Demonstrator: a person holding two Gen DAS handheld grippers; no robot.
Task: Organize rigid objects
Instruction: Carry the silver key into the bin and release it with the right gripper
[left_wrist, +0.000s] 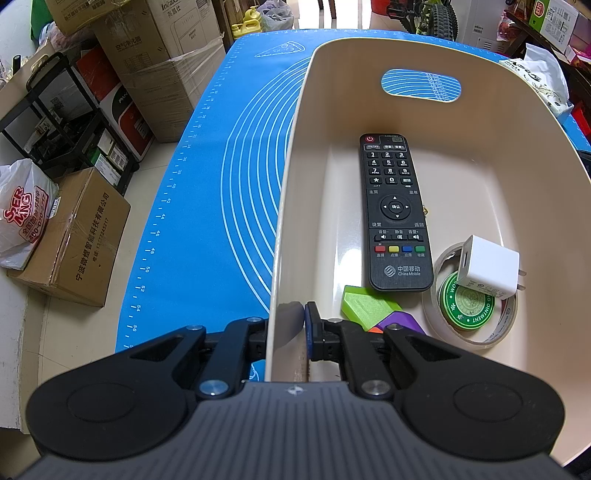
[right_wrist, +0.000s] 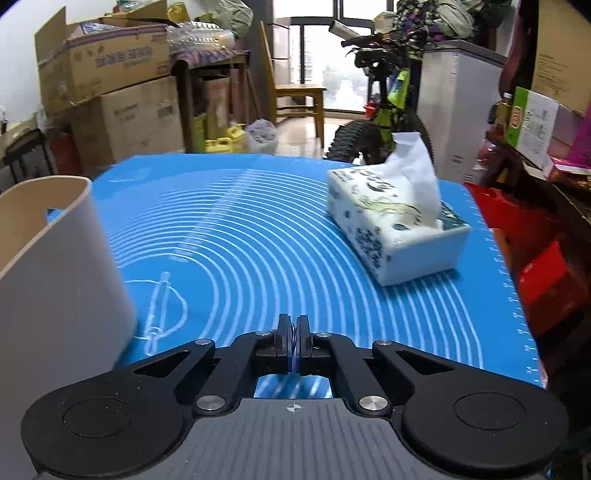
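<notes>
Blue mat (left_wrist: 207, 221): left tool (left_wrist: 286, 325) clamps bin wall (left_wrist: 280, 258).

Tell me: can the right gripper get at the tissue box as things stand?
Probably yes. The right gripper hovers over bare blue mat, and nothing lies between it and the tissue box. Its fingers are shut, so they must open first.

Cream bin (left_wrist: 480, 177) holds black remote (left_wrist: 395, 214), white charger (left_wrist: 487, 267) atop tape roll (left_wrist: 439, 321).
</notes>
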